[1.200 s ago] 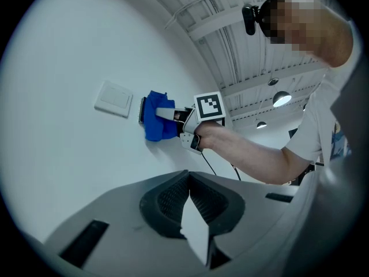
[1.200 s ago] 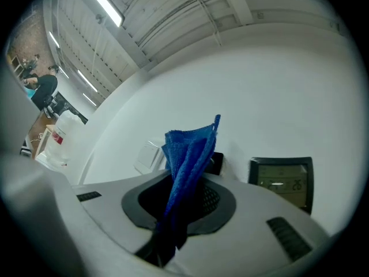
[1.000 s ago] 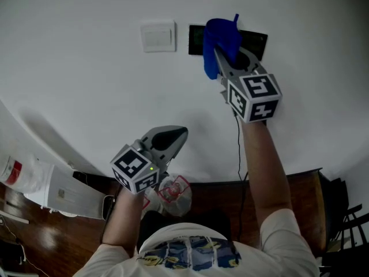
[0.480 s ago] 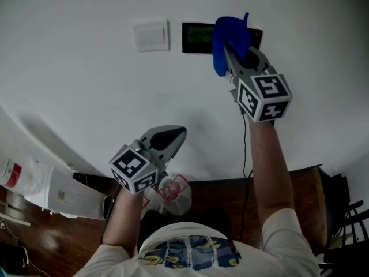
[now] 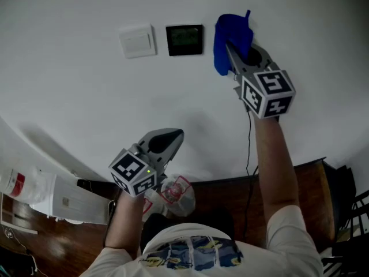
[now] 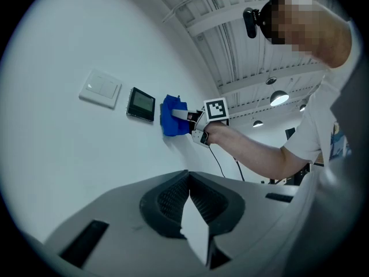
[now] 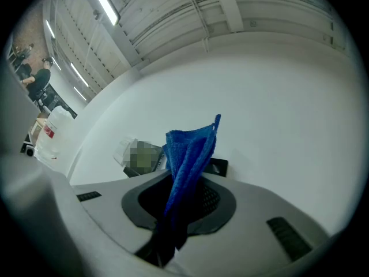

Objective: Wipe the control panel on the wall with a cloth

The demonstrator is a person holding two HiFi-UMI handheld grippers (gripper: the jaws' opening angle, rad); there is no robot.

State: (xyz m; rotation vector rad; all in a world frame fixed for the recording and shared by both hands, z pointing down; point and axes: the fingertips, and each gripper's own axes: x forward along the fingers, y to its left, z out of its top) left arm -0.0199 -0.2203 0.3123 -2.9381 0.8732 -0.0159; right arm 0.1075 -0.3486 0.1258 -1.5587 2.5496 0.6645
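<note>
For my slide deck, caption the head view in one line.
Right gripper holds a blue cloth at the wall beside the control panel; left gripper hangs low, shut.

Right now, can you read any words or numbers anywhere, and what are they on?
No text here can be read.
Control panel screen: only a greenish glow, too blurred to read.
White container, red label: too small to read.
Plastic bag, red print: too small to read.

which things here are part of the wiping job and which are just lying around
Part of the job:
- control panel on the wall
- blue cloth
- right tongs, shut on the cloth

Just around:
- light switch
- left tongs, shut and empty
- plastic bag
- white container
- black cable
</note>
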